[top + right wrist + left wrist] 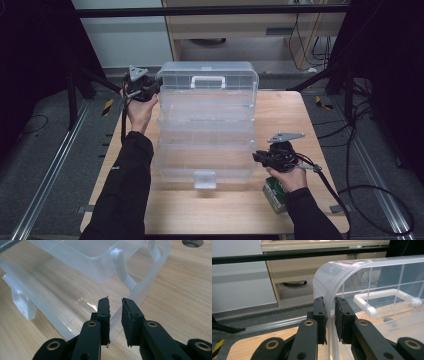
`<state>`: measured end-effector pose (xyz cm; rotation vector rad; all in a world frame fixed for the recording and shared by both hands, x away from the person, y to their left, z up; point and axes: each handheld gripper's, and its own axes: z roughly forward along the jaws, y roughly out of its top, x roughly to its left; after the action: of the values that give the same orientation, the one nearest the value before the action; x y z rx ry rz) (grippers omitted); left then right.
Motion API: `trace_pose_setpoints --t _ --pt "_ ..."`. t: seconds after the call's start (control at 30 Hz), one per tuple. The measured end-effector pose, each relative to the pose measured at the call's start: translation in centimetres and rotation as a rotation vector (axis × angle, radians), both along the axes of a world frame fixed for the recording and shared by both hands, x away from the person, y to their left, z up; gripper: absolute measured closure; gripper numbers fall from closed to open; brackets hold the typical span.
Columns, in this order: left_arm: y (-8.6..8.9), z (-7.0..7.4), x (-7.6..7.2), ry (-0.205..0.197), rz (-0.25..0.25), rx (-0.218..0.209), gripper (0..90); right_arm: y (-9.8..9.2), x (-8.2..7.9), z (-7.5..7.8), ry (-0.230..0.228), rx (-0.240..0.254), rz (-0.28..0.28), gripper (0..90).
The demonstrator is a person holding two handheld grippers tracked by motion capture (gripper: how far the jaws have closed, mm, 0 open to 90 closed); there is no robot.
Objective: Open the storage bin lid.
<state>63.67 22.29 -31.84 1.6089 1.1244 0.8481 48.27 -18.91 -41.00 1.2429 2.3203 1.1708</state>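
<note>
A clear plastic tiered storage box (207,125) stands spread open on the wooden table (295,115). Its lid (220,70), with a white handle (207,81), is up at the back. My left gripper (152,90) is at the lid's left end. In the left gripper view its jaws (329,300) are shut on the lid's curved clear edge (342,272). My right gripper (256,156) is at the bottom tray's right side near the front. In the right gripper view its jaws (115,300) are shut on that tray's thin wall (147,282).
A small green box (275,192) lies on the table under the right hand. The box's front latch (205,179) faces the person. Bare wood runs along the front edge and to the right of the box. Beyond the table are a cabinet and cables.
</note>
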Motion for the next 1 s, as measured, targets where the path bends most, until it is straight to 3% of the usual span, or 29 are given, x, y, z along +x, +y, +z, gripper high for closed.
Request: trace_pose_setpoints --t 0.63,0.8,1.0 --pt "0.1 -0.5 1.9 0.013 -0.018 0.004 78.6 0.0 0.1 -0.1 0.004 0.0 0.002 75.3" --pt "-0.2 -0.5 2.5 0.027 -0.007 0.026 78.2 0.0 0.2 0.0 0.008 0.0 0.001 75.1" --pt "-0.2 -0.9 3.3 0.031 0.0 0.024 77.9 0.0 0.2 -0.1 0.005 -0.001 -0.002 74.7"
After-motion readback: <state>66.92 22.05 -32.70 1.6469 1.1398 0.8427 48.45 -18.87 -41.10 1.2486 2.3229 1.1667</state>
